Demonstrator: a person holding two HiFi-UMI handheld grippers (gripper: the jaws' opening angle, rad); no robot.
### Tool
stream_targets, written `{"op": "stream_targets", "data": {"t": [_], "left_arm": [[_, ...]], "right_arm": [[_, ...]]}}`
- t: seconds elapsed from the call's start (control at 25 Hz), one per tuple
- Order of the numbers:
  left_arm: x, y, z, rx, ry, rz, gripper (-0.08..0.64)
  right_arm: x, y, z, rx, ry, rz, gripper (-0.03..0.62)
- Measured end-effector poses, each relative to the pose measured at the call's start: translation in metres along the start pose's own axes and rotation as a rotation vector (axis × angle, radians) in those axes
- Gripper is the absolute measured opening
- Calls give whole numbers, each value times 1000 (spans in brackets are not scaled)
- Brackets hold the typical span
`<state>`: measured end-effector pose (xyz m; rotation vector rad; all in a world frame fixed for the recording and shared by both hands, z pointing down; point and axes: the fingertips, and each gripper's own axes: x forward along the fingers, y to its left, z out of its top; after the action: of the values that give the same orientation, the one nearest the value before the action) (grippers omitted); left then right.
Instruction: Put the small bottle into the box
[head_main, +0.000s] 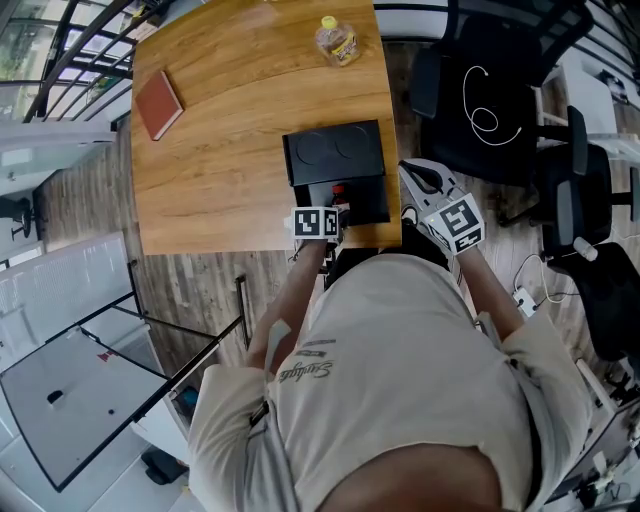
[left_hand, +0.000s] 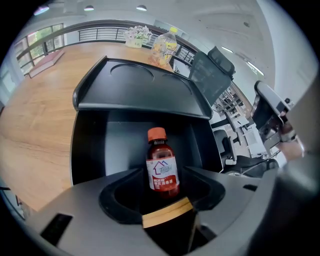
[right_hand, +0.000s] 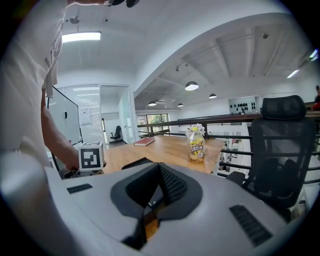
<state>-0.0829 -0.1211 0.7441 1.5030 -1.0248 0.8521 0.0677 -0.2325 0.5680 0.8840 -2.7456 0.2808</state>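
The small bottle (left_hand: 162, 167) is red-brown with an orange cap and a white label. It stands upright between the jaws of my left gripper (left_hand: 162, 189), which is shut on it, inside the open black box (left_hand: 90, 145). The box lid (left_hand: 140, 90) is tipped back behind it. In the head view the bottle (head_main: 339, 190) shows in the box (head_main: 368, 205) near the table's front edge, with my left gripper (head_main: 337, 207) at it. My right gripper (head_main: 420, 178) hovers just right of the box, past the table's edge. It (right_hand: 155, 200) is shut and holds nothing.
A yellow snack bag (head_main: 338, 40) stands at the far end of the wooden table (head_main: 230, 180), and a red book (head_main: 158, 104) lies at the far left. Black office chairs (head_main: 490, 90) crowd the right side. A railing runs behind the table.
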Motion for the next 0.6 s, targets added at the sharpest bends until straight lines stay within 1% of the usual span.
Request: {"op": "stream_targets", "data": {"t": [0.16,0.4,0.56,0.6], "left_arm": [[-6,0,-1,7,-19,-13,235],[-20,2,4,-16,-79,-40,235],[-32,-2,11,-32,-136,-94,235],[-36,-3,14,-22,-147,-99,235]], "right_arm": [[0,5,2,-5,-2,-6,-6],[3,19,9,-23,-6,-7,-6],[4,28,12,-37,-3,-14,-6],[4,31,13,-41,-2,-18,-6]]}}
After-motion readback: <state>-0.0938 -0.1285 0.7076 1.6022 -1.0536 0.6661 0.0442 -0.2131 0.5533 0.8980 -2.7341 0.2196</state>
